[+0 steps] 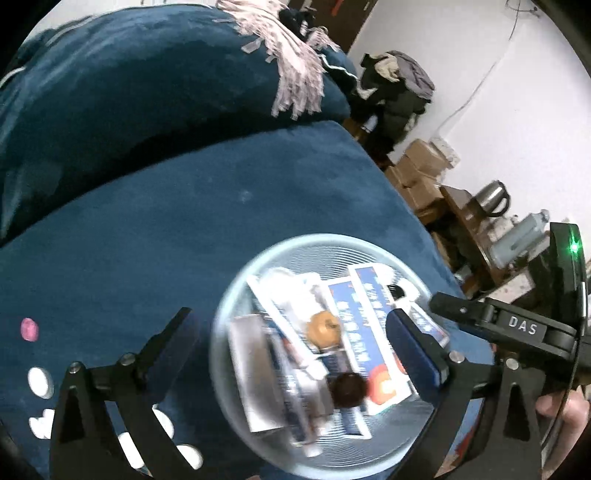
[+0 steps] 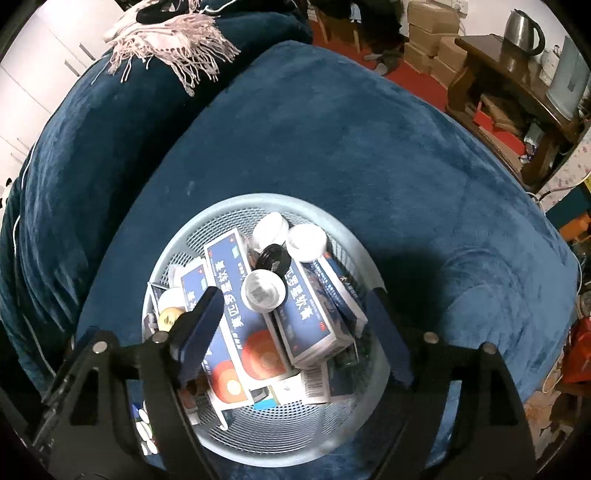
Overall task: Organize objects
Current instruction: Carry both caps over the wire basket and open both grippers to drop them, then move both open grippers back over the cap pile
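A round pale-blue mesh basket (image 2: 207,229) sits on a blue plush sofa seat (image 2: 332,129). It holds several blue-and-white medicine boxes (image 2: 236,295), white-capped bottles (image 2: 263,290) and a black cap (image 2: 272,258). My right gripper (image 2: 295,321) hovers open over the basket, empty. The left wrist view shows the same basket (image 1: 295,251), blurred, with boxes (image 1: 354,325), a tan round lid (image 1: 325,328) and a dark lid (image 1: 347,387). My left gripper (image 1: 291,339) is open above it, empty. The right gripper's body (image 1: 517,325) is at the right.
A fringed pinkish scarf (image 2: 166,33) lies on the sofa back. A wooden side table (image 2: 517,81) with a steel kettle (image 2: 522,26) and cardboard boxes (image 2: 432,40) stand at the right. White and pink round spots (image 1: 37,380) show on the fabric at the left.
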`<state>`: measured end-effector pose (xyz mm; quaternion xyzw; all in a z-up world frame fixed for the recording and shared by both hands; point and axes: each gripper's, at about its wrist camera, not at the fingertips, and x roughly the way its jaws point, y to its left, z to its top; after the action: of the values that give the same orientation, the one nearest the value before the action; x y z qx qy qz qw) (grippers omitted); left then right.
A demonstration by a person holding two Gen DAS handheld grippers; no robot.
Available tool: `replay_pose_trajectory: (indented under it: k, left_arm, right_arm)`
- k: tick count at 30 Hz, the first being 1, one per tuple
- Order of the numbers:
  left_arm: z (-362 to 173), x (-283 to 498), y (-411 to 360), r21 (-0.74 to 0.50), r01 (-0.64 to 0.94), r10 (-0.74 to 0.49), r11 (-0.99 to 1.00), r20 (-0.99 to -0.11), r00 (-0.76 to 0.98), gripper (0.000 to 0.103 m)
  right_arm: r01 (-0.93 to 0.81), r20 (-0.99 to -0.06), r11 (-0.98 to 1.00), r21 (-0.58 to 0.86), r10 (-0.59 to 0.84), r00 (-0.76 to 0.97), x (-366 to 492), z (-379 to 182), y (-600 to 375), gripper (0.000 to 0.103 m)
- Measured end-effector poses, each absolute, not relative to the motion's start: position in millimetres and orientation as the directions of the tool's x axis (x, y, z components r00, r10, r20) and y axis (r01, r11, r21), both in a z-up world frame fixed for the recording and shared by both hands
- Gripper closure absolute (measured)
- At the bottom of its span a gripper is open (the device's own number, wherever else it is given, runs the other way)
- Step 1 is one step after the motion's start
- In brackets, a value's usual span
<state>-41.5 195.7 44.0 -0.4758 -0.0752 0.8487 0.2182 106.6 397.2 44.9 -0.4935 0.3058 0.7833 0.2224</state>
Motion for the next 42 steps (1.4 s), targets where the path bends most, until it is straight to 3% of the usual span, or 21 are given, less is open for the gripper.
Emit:
replay_pose_trajectory:
  k: [13, 25, 33, 42]
  left_arm:
    - [41.8, -18.4, 123.7, -0.185, -0.237, 0.288, -0.954, -0.788, -0.543, 0.001]
    - [-7.2, 1.1, -50.0, -0.169, 0.106, 0.085, -0.980, -0.835, -0.544, 0.001]
    - [-41.6, 26.7, -136.6, -0.158, 0.260, 0.002, -0.953, -0.857, -0.516, 0.001]
    - [-66.9, 38.6, -186.0, -0.060, 0.319, -0.096, -0.946, -0.887, -0.451, 0.001]
  right_arm:
    - [-0.526, -0.892, -0.824, 0.210, 0.059, -0.449, 70.6, 60.7, 335.3, 0.006]
    - [-0.299, -0.887, -0.944, 0.143, 0.012, -0.462, 11.8, 62.8, 211.8, 0.003]
    - [-0.021, -0.923, -0.986, 0.163, -0.145, -0.357, -38.6, 23.1, 96.4, 0.004]
    - [0.109, -0.971, -0.978, 0.176, -0.191, -0.146, -64.3, -51.0, 3.9, 0.005]
